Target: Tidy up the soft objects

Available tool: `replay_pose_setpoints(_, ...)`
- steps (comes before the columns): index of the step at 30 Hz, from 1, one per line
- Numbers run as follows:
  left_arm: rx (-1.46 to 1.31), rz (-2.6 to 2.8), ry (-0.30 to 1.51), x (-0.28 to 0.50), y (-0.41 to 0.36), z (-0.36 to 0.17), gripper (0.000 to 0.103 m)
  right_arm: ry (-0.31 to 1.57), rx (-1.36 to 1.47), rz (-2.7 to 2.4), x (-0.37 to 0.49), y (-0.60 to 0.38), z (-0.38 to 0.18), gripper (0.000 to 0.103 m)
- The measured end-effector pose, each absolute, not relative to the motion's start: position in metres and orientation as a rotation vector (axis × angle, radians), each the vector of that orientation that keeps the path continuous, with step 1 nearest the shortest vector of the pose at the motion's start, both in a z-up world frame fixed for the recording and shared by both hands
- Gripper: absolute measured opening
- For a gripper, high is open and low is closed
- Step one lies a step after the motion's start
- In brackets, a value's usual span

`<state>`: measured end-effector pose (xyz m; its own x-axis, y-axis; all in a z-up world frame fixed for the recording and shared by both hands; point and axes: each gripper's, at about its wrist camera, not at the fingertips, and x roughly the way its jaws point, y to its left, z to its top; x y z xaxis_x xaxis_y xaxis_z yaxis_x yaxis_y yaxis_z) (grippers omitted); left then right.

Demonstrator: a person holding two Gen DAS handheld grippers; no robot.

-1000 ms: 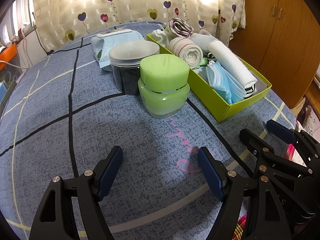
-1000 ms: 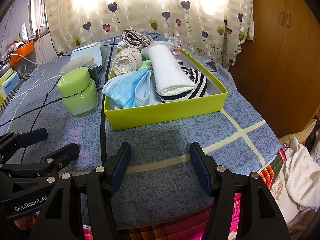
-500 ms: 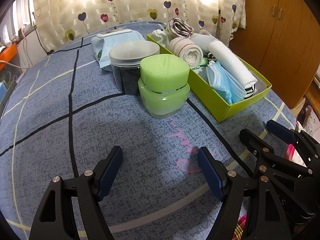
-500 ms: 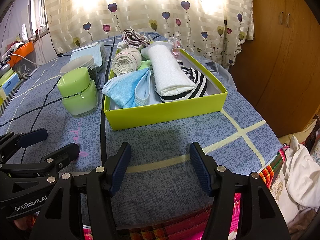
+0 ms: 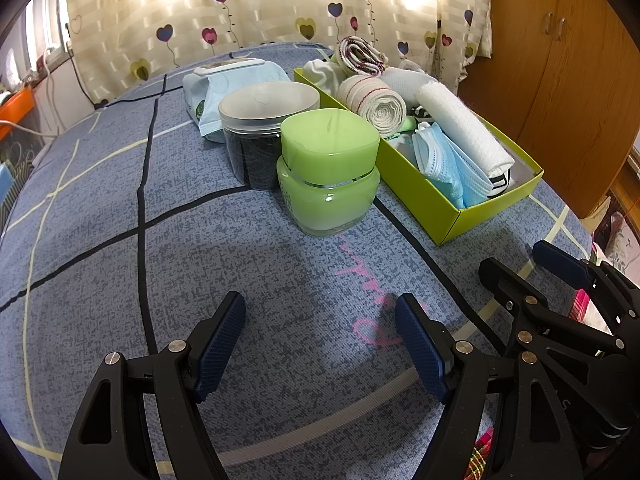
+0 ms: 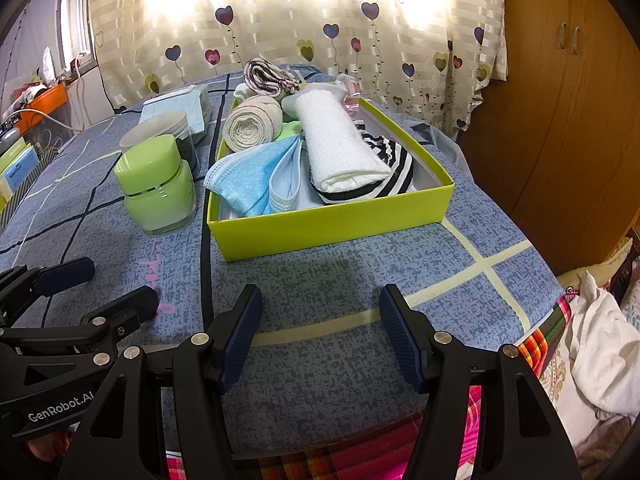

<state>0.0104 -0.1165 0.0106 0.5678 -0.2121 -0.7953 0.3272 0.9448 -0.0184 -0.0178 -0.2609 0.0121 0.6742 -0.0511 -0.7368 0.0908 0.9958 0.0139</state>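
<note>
A lime-green box (image 6: 332,224) (image 5: 448,216) on the blue bedspread holds soft items: a white rolled towel (image 6: 340,144) (image 5: 460,132), blue face masks (image 6: 256,176) (image 5: 448,164), a beige rolled bandage (image 6: 252,128) (image 5: 380,104), a striped black-and-white cloth (image 6: 392,160) and a brown-striped cloth (image 6: 264,76) (image 5: 360,54) at the far end. My left gripper (image 5: 320,340) is open and empty, low over the bedspread in front of the jars. My right gripper (image 6: 320,332) is open and empty, in front of the box's near wall.
A green jar (image 5: 330,180) (image 6: 156,188) and a clear jar with a grey lid (image 5: 264,132) stand left of the box. A blue wipes pack (image 5: 228,84) lies behind them. A wooden wardrobe (image 6: 560,100) stands right. White cloth (image 6: 596,344) lies off the bed edge.
</note>
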Motion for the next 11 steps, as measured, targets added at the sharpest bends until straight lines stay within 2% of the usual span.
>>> replay_pose_setpoints(11,0.137,-0.317,0.916,0.0101,-0.1160,0.0102,0.077,0.827,0.051,-0.080,-0.0184,-0.2604,0.0116,0.062)
